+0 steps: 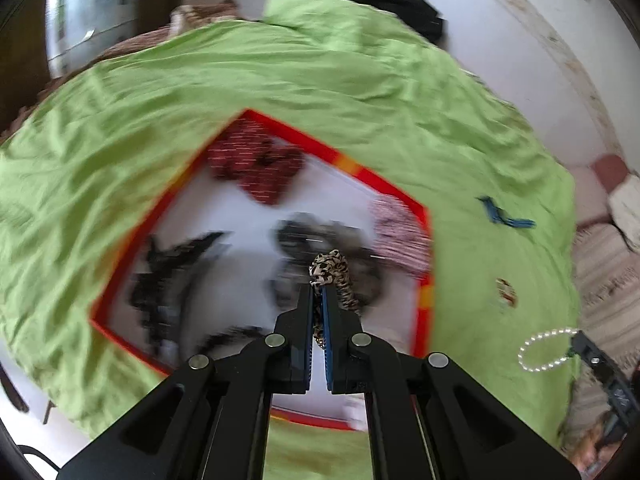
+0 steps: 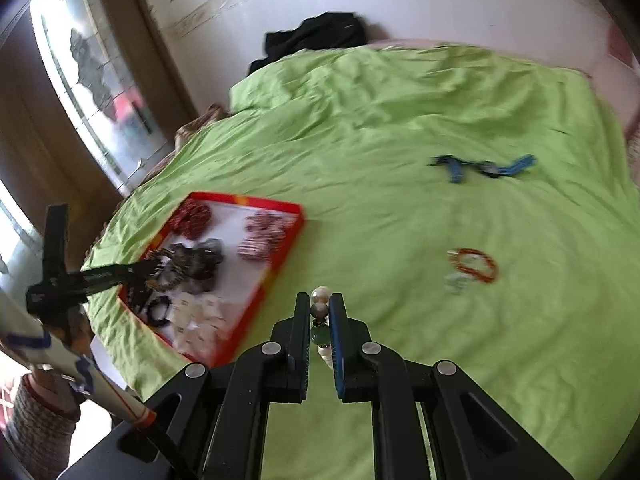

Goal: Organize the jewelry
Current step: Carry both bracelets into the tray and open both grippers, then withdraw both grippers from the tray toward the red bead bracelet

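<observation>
My left gripper (image 1: 318, 289) is shut on a leopard-print scrunchie (image 1: 331, 267) and hovers over a red-rimmed white tray (image 1: 296, 132). The tray holds a red scrunchie (image 1: 256, 166), a pink striped one (image 1: 400, 232) and several dark ones (image 1: 304, 236), all blurred. In the right wrist view, my right gripper (image 2: 320, 300) is shut on a bracelet of pearl-like beads (image 2: 321, 293) with one green bead, above the green bedcover (image 2: 400, 120), to the right of the tray (image 2: 256, 201). The left gripper (image 2: 154, 268) shows there over the tray. The left view also catches that bracelet (image 1: 548, 334) at its right edge.
A blue band (image 2: 480, 166) and an orange bead bracelet (image 2: 476, 266) beside some clear beads (image 2: 456, 280) lie loose on the bedcover. Black clothing (image 2: 320, 36) lies at the bed's far end by the wall. A window (image 2: 92, 80) stands at the left.
</observation>
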`<state>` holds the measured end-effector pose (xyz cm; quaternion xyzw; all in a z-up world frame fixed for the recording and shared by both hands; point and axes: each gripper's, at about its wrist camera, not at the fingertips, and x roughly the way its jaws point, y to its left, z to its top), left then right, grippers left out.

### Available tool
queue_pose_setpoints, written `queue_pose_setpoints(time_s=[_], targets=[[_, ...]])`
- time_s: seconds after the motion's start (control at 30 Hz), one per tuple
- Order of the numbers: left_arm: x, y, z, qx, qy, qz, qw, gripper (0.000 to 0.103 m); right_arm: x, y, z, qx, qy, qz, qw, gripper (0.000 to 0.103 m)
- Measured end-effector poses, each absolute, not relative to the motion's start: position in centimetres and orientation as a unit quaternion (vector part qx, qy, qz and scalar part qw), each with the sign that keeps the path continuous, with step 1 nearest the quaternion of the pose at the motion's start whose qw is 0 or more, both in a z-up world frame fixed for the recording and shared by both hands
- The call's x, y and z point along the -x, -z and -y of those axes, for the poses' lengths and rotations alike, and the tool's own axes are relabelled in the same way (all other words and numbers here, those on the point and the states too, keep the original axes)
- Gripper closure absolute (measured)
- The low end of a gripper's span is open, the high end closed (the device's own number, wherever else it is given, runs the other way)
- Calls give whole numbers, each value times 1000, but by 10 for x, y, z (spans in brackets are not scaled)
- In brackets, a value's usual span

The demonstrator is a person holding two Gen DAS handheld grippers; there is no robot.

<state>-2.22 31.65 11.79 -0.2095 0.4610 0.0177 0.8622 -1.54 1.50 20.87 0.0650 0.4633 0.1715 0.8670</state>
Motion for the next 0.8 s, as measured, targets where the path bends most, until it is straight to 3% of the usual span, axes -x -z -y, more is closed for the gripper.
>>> queue_pose_setpoints(time_s=[0.27,0.5,0.6,0.63,0.73,0.8], targets=[[11,-76,-362,252,-67,-479,838,99,-37,-192,-128,-88,-253,-475,838,93],[11,-78,-360,240,-62,-477,843,99,-62,-125,-159,-70,-229,-532,812,93],[16,-85,-355,231,-71,-472,848,92,-61,-118,-157,-54,-217,-535,815,91],[18,-88,-354,230,-71,-469,850,87,-62,-120,-156,-53,-216,-535,815,86],[22,-98,-350,223,-78,-460,856,69,-58,-131,-150,-44,-211,-522,826,55],[29,-108,-347,216,-87,-446,864,64,-52,-141,-144,-28,-206,-507,837,52]])
